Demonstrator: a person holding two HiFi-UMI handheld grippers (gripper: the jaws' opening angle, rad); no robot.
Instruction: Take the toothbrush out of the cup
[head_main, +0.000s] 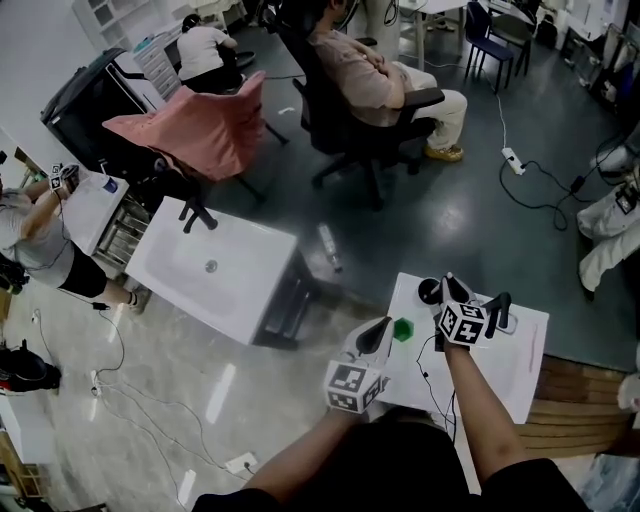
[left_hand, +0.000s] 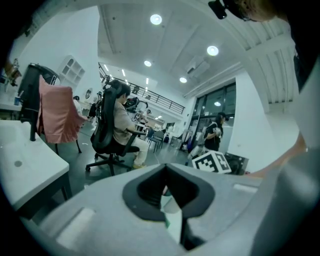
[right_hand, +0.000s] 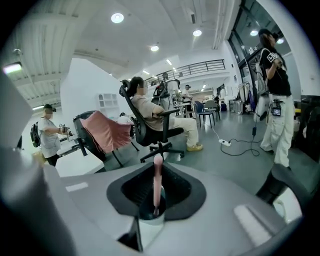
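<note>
My right claw (right_hand: 158, 167) is clamped on the slim pink plastic toothbrush (right_hand: 157, 185). It stands upright, its foot down in the white plastic cup with a dark green inside (right_hand: 150, 216). Only the right gripper view shows the brush. My left claw (left_hand: 165, 169) is pinched shut on that cup's pale, green-edged wall. In the head view the cup (head_main: 403, 329) is a green spot on the white table (head_main: 520, 370), just beside my left claw. Far beyond the cup, a person (head_main: 370, 70) sits in a black office chair (head_main: 340, 125).
</note>
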